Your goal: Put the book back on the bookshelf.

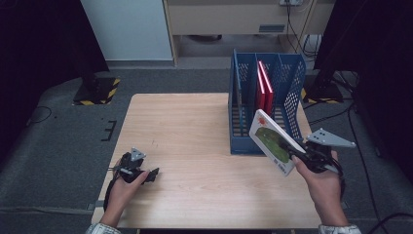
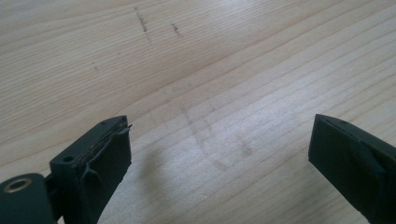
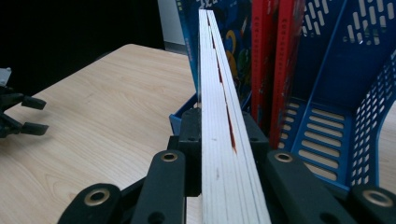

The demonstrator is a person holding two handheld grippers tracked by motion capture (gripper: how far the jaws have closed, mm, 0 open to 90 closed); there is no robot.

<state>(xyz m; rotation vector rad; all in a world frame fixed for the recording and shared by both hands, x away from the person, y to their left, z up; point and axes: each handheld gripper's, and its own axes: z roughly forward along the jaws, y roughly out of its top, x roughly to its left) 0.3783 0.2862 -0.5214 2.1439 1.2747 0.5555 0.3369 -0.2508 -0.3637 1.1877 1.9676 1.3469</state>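
On table (image 1: pixel 195 122): file rack (image 1: pixel 292 87) at far right, 2 books (image 1: pixel 264 87) upright inside; picture book (image 1: pixel 272 144) held tilted just before rack; left gripper (image 1: pixel 152 174) near left front edge.

I see a thin picture book (image 1: pixel 272 141) with a green and white cover, clamped at its lower edge between my right tongs (image 1: pixel 298 152). It tilts up and away from them, raised, its white page edges (image 3: pixel 219 116) facing me.

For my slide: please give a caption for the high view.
Right gripper holds a picture book before the blue file rack.
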